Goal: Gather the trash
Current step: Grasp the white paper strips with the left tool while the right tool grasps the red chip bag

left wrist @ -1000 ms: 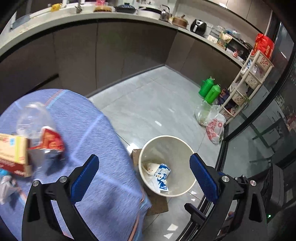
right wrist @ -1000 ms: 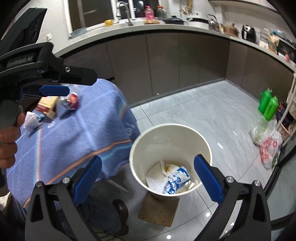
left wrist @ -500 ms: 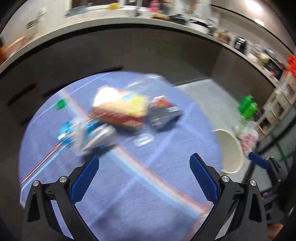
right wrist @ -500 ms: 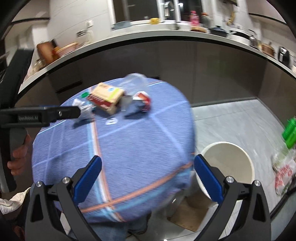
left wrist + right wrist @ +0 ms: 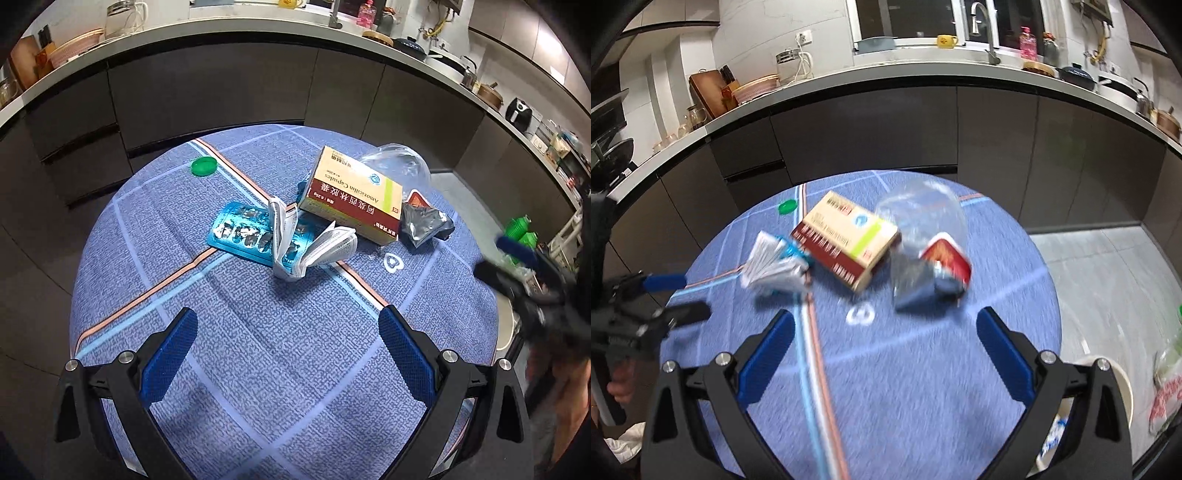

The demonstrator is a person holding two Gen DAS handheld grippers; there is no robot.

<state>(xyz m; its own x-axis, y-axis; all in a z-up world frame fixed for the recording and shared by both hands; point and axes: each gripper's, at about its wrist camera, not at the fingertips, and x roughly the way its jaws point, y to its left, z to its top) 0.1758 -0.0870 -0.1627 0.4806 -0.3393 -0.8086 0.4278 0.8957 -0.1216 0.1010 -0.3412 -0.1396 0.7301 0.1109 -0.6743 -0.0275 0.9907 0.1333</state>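
Note:
Trash lies on the round table with a blue cloth [image 5: 280,354]: a medicine box [image 5: 351,197] [image 5: 846,238], a blue blister pack [image 5: 243,232], a folded paper leaflet [image 5: 317,249] [image 5: 772,266], a silver-and-red foil wrapper [image 5: 424,221] [image 5: 931,269], clear plastic [image 5: 400,164] [image 5: 923,206], a green cap [image 5: 203,166] [image 5: 786,206] and a small white ring [image 5: 392,262]. My left gripper [image 5: 288,354] is open and empty, near side of the leaflet. My right gripper [image 5: 884,358] is open and empty, short of the wrapper. The cream bin [image 5: 1119,384] stands at the table's right.
Dark cabinets under a cluttered counter [image 5: 221,33] curve behind the table. Green bottles [image 5: 519,230] and a plastic bag [image 5: 1167,391] sit on the floor at the right. The right gripper shows in the left wrist view [image 5: 524,273], the left one in the right wrist view [image 5: 665,295].
Both grippers have swung from over the bin to face the table and its trash. Both stay open and empty.

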